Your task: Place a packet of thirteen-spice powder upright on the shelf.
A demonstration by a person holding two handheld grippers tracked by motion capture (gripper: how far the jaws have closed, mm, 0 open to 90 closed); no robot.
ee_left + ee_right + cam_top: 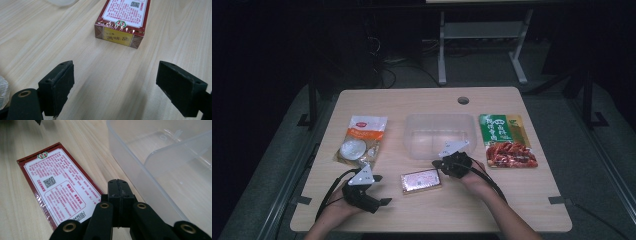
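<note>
Left gripper: I see its jaws wide apart, empty, facing the box.
Right gripper: jaws pressed together, beside the box's far end.
Tub: clear, contents hard to judge.
Pouches: print unreadable.

Materials and finishes on the table.
Pale matt wood-grain tabletop; frosted translucent plastic container; small red carton in glossy film wrap; matt black, slightly rough jaw pads; shiny snack pouches.
</note>
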